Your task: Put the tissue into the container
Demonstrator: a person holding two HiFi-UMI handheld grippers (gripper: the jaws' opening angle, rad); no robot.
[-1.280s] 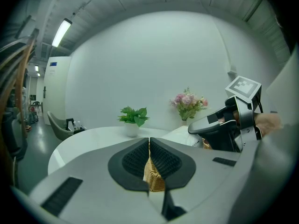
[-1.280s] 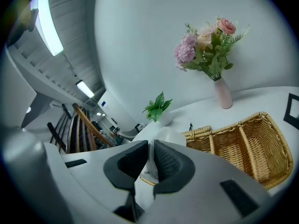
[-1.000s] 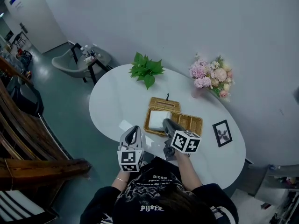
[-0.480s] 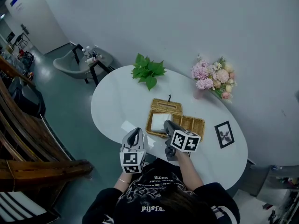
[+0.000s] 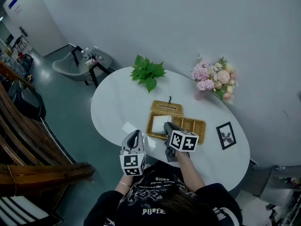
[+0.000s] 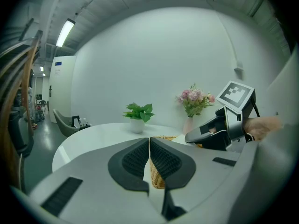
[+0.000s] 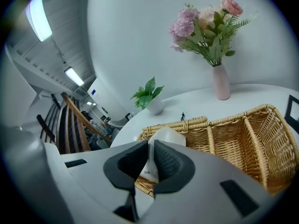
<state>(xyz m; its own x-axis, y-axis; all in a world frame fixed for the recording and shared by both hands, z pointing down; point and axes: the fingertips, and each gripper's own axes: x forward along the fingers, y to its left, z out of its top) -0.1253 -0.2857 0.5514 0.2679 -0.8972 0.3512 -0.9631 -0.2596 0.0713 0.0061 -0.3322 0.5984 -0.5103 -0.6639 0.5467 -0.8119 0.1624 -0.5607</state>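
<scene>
Right claw [image 7: 150, 161] clamped on white soft-wrapped tissue pack [image 7: 164, 135], pads pressing both faces. The pack sticks out ahead of and above the tips. Directly ahead of and below the tips is a tan woven wicker basket [image 7: 247, 125] with compartments. The pack sits at its left-end compartment, just past the near rim; can't tell if it touches the bottom. Left claw [image 6: 149, 158] has pads together with nothing between them, held back beside the right claw and clear of the basket.

Risks, as I judge them:
- Letting go while the pack straddles the rim could tip it back onto the round white table [image 5: 117, 102].
- The soft pack may buckle or snag on the wicker.
- Pushing down could slide the light basket, since the left claw isn't steadying it.
</scene>
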